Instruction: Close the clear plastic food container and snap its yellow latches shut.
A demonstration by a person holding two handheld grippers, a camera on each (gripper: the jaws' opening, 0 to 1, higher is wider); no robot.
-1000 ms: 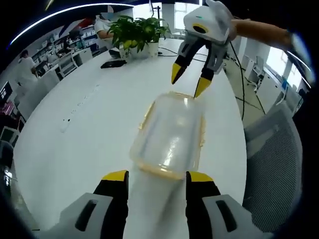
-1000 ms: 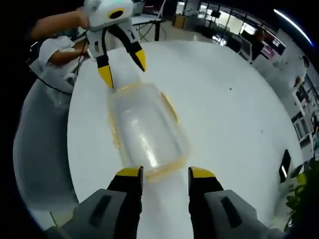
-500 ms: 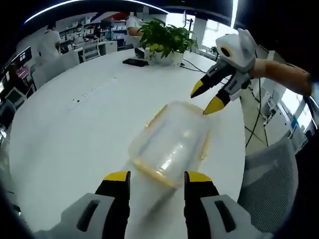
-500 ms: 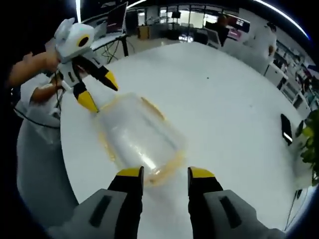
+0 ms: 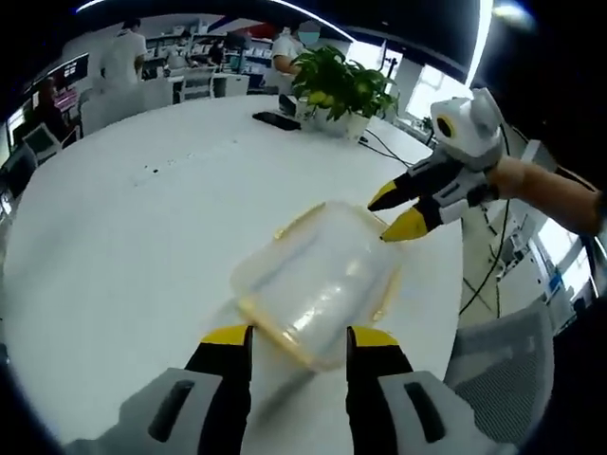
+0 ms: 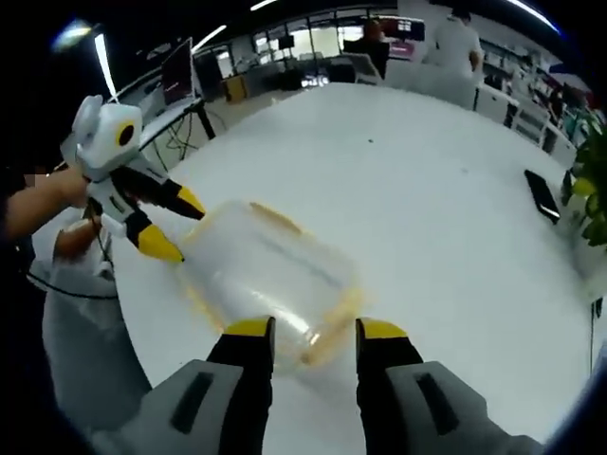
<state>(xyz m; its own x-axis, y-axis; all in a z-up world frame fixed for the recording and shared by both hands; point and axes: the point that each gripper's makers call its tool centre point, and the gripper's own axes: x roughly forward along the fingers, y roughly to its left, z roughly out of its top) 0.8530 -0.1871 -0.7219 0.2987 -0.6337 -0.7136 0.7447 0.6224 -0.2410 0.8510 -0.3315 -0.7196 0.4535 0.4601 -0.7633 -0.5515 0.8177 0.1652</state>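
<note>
Left gripper view shows my left gripper [image 5: 292, 334] with fingers parted at the near end of the clear plastic food container [image 5: 318, 282] on the white counter [image 5: 142, 227]. My right gripper [image 5: 396, 210], fingers also parted, sits at the far end. Pressing unevenly could skid the container off the nearby edge, or miss a yellow latch [image 5: 387, 292].

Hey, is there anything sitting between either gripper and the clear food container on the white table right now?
Nothing visible is in the way. The clear container lies right ahead of the left gripper, with bare white table around it. In the right gripper view, the right gripper faces the container's opposite end, equally unobstructed.
</note>
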